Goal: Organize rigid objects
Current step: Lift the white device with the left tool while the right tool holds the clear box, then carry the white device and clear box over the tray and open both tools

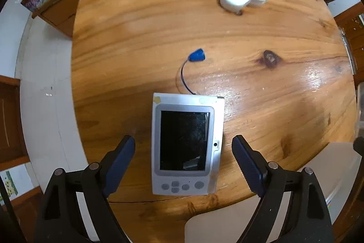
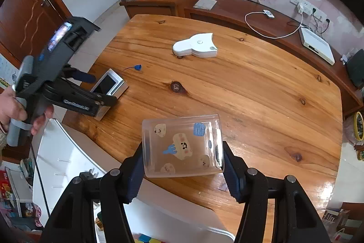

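Between my right gripper's (image 2: 183,165) pads sits a clear plastic box (image 2: 182,145) with cartoon stickers, clamped on both side walls at the near edge of the wooden table (image 2: 250,92). Whether its base rests on the wood or hangs just above, I can't tell.

Left gripper (image 1: 183,154) spread wide, straddling a grey handheld screen device (image 1: 184,147) that lies flat near the table's edge. Neither pad touches it; gaps on both sides. A thin cord runs from its top to a small blue plug (image 1: 197,54).

White gadget (image 2: 195,47) farther out, well apart from both.

Risks as I judge them:
- Smooth, thin walls on the box: squeeze too hard and it could bow or pop free.
- The device lies close to the edge; an off-centre close could nudge it over.
- The trailing cord may drag or snag on lifting.
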